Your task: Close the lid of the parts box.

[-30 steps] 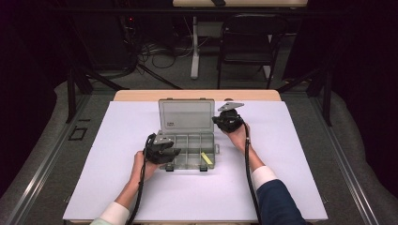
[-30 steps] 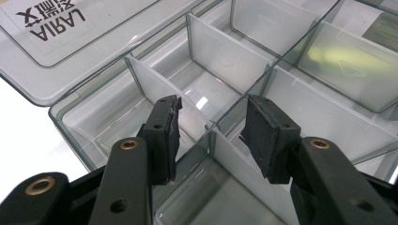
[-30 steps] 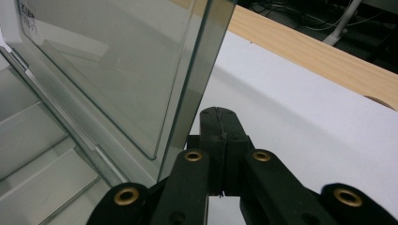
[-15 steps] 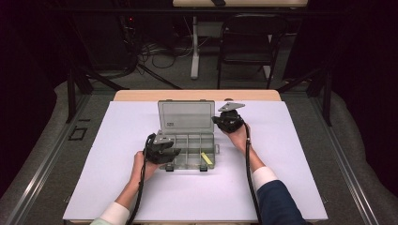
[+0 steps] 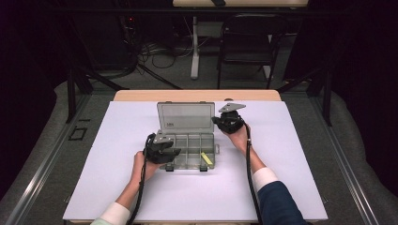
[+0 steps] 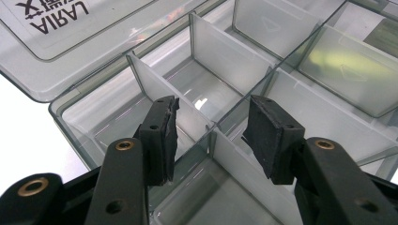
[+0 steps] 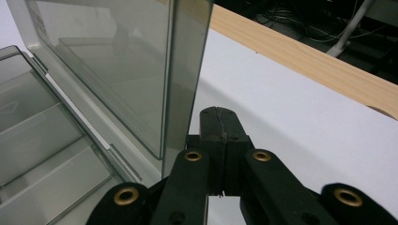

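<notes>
Between the left gripper's [image 6: 211, 136] jaws, which stand apart and clasp nothing, runs a divider [image 6: 244, 164] of the box [image 5: 187, 150]. That divider passes through the gap, and neither pad touches it as far as the left gripper view shows. Just beyond those jaws lie empty compartments, and farther off to their left the lid [image 6: 56, 42] leans back with a printed label on it. Those jaws have just been opening a little, with only the divider between them.

Beside the right gripper's [image 7: 220, 126] jaws, just to their left, the lid [image 7: 141, 65] stands upright with its edge close against them. These jaws are clenched together, pad on pad, with nothing between them. Whether they press on the lid's edge I cannot tell.

From the high view, the box sits on the white surface [image 5: 291, 187] between the two grippers, with a yellow strip [image 5: 206, 158] in a front right compartment.
</notes>
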Demonstrator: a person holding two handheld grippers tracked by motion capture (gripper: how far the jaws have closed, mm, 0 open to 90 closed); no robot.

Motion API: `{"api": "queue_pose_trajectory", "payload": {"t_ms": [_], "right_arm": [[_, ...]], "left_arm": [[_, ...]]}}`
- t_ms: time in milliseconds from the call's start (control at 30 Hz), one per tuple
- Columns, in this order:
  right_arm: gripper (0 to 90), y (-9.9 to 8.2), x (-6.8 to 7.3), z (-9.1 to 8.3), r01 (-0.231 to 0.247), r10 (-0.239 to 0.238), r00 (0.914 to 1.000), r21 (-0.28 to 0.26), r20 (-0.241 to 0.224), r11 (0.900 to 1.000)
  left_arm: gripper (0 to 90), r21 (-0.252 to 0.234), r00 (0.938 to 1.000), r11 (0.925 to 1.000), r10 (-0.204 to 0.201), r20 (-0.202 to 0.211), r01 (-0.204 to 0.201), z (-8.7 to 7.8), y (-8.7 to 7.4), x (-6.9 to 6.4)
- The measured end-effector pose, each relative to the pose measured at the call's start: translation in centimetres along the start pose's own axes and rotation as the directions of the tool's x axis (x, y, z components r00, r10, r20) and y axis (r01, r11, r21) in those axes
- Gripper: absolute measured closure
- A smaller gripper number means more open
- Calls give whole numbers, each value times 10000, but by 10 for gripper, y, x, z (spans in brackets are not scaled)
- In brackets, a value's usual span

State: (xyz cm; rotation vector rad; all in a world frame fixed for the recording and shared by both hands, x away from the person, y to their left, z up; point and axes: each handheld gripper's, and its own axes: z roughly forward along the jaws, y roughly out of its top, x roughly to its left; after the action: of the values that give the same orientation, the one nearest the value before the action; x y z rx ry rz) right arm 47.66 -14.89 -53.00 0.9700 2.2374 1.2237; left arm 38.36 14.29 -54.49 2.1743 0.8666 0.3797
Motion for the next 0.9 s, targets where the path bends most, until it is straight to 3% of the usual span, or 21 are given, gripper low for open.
{"api": "queue_pose_trajectory", "payload": {"t_ms": [200,567,900], "right_arm": [[900,0,1,-2,61,-61,10000,-55,-34,10000],[900,-1,1,-2,86,-87,9999,-74,-81,9999],[900,-2,1,-2,57,-58,9999,-100,-113,9999]], "left_arm": [[511,22,10000,10000,34,8,-34,0,0,0],[304,-79,9998,9998,167,119,-166,-2,2,-1],[120,-715,9984,9974,-120,-552,80,-20,8,7]]}}
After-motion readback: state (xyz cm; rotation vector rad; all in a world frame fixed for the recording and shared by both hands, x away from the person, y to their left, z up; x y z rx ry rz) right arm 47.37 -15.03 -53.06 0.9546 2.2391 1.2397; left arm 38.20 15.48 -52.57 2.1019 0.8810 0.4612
